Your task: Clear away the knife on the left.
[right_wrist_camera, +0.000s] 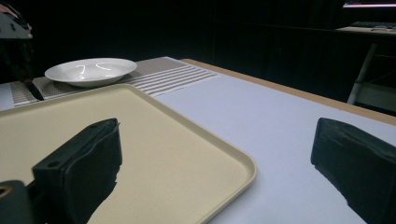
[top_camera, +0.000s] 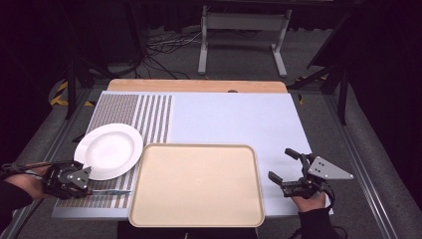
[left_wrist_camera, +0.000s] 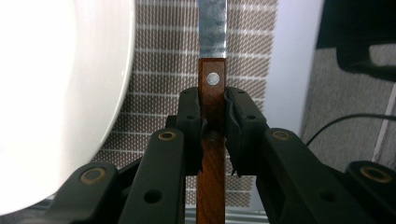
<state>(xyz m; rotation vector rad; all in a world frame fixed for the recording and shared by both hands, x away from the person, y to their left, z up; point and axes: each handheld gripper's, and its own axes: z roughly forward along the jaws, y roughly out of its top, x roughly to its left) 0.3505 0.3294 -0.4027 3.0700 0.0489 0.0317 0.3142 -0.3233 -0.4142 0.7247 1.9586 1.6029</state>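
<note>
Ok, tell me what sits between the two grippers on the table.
In the high view, the beige tray lies between the left gripper, shut on the knife, and the open right gripper.

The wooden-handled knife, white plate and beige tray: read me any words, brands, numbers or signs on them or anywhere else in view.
None: no readable text in any view.
The wooden-handled knife held in the left claw shows a plain metal rivet, no brand.
The round white plate and beige plastic tray are blank.
The striped woven placemat carries a pattern, no lettering.
</note>
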